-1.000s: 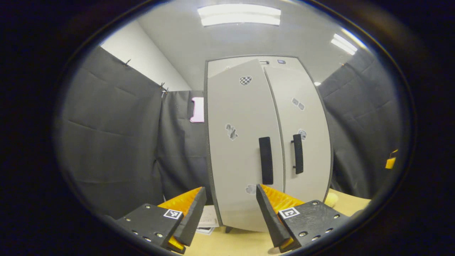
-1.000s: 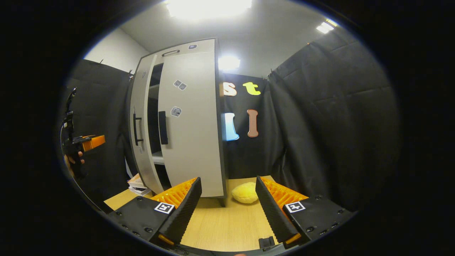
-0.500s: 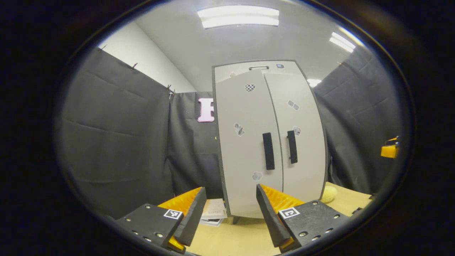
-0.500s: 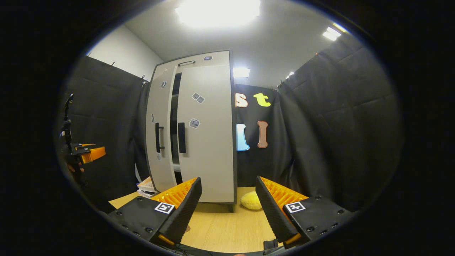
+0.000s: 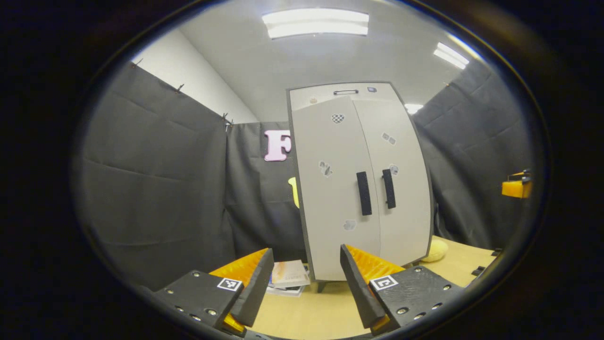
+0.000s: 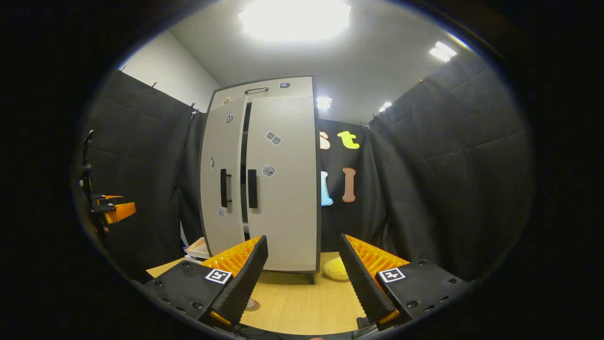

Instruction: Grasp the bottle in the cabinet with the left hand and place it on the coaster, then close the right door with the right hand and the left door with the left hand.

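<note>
Left gripper view: the left gripper (image 5: 306,283) has its jaws spread wide and empty above the near table (image 5: 306,316). Beyond it stands the cabinet (image 5: 361,182), its two doors meeting with no gap seen from this angle, so its inside is hidden and the bottle cannot be seen. The left door (image 5: 337,189) and right door (image 5: 401,184) each carry a dark handle near the seam. A stack of books (image 5: 289,278) lies at the cabinet's left foot, partly hidden behind a finger. A yellow soft thing (image 5: 435,251) peeks out at the cabinet's right foot, half covered by its corner. At the far right edge the right gripper (image 5: 516,186) is cut off.

Right gripper view: the right gripper (image 6: 304,283) is also wide apart, gripping nothing. Here a dark slit runs between the doors, so the left door (image 6: 222,184) seems slightly ajar, though the shelves inside are too dark to make out. The right door (image 6: 283,184) looks flush. What may be the coaster (image 6: 252,304), a small round disc, sits on the table (image 6: 302,302) just by the left finger, mostly hidden. The yellow thing (image 6: 336,267) rests beside the cabinet's right foot. Bare tabletop lies between the gripper and the cabinet. The left gripper (image 6: 113,208) shows at the left edge, well apart from the cabinet.
</note>
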Tool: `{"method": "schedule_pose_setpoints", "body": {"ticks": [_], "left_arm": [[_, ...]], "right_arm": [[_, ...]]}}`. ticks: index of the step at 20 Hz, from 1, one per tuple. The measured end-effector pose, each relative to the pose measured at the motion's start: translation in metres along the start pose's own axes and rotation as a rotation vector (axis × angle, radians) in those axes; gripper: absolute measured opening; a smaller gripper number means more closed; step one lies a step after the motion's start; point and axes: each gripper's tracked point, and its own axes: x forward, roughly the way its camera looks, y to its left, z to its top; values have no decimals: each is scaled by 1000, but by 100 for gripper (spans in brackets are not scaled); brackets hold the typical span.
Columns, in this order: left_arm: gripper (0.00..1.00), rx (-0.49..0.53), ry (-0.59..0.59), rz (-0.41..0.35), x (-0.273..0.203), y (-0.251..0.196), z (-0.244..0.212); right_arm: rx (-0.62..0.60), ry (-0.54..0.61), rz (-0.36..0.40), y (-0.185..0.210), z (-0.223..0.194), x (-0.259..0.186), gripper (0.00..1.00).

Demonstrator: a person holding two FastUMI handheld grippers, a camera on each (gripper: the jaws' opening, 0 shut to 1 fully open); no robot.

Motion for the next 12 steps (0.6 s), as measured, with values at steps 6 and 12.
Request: {"method": "schedule_pose_setpoints", "body": {"ticks": [6, 12], "left_arm": [[83, -5, 15, 16, -21, 20, -9], [83, -2, 12, 42, -27, 32, -8]], "right_arm": [[8, -25, -19, 9, 3, -10, 97], [21, -19, -41, 7, 1, -13, 97]]}}
